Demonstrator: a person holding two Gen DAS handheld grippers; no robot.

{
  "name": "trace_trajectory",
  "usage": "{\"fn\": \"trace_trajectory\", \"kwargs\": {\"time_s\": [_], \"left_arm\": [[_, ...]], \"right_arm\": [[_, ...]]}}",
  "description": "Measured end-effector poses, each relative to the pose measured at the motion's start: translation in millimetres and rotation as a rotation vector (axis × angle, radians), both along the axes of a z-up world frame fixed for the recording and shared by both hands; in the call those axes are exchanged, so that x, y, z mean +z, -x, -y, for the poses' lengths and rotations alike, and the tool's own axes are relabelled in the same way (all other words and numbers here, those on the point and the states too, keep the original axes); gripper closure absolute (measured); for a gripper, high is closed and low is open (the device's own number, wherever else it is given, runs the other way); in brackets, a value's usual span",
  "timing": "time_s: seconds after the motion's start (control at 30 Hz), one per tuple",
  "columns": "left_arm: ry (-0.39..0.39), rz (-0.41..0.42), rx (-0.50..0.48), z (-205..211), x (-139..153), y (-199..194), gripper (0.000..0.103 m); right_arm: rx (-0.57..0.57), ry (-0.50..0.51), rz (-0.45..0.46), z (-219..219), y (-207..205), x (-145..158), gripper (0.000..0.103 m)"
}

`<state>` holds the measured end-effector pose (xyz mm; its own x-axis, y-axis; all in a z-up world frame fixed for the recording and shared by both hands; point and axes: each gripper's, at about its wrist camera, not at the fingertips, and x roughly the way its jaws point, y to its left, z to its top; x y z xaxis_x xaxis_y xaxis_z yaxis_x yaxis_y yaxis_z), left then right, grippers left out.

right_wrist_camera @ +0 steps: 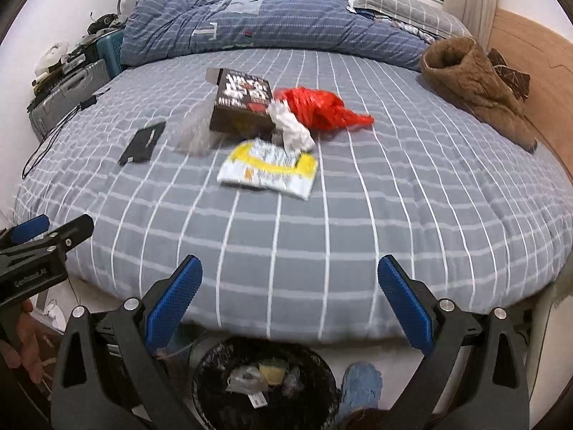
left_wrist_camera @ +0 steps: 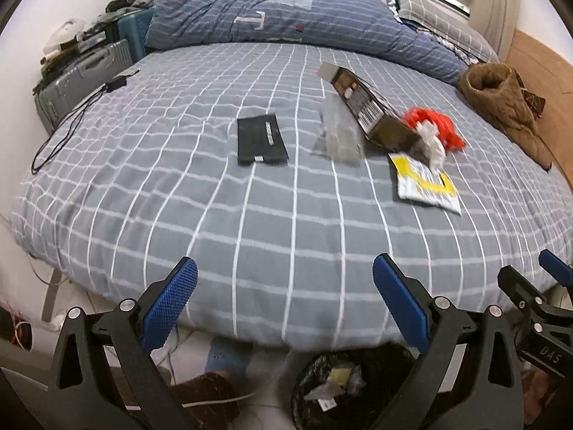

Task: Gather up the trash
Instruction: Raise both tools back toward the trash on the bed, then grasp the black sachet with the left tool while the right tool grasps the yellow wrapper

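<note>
Nearest the lens, one bin (right_wrist_camera: pixel 265 383) lined with a black bag is seen on the floor at the foot of the bed (right_wrist_camera: pixel 322 251), with a few scraps already inside. Two grippers are held over it: the left gripper (left_wrist_camera: pixel 284 301) is spread wide with nothing between its blue pads, and the right gripper (right_wrist_camera: pixel 290 301) is likewise spread and empty. Six pieces of trash are counted on the checked sheet, from left to right: one black packet (right_wrist_camera: pixel 142 142), one clear wrapper (right_wrist_camera: pixel 195 132), blurred and possibly plastic, one dark box (right_wrist_camera: pixel 240 102), one yellow-and-white packet (right_wrist_camera: pixel 268 168), one crumpled white tissue (right_wrist_camera: pixel 292 132) and one red bag (right_wrist_camera: pixel 322 107). One brown garment (right_wrist_camera: pixel 476 86) lies well apart at the right edge.
</note>
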<state>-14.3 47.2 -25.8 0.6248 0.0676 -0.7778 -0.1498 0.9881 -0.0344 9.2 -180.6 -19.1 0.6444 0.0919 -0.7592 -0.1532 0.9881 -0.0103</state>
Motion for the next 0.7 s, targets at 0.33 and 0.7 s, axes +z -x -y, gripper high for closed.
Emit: {"fn": "trace_trajectory", "kwargs": {"time_s": [0.33,0.7], "left_arm": [[0.006,-0.015,0.054,-35,-10,-94,0.007],[0.04,-0.06,0.094,-61,-39,-174,0.007]], "right_arm": [[-0.022,-0.055,-0.036,-14,-84,-13,0.008],[-0.024,-0.078,-0.1,-34,-144,-50,0.01]]}}
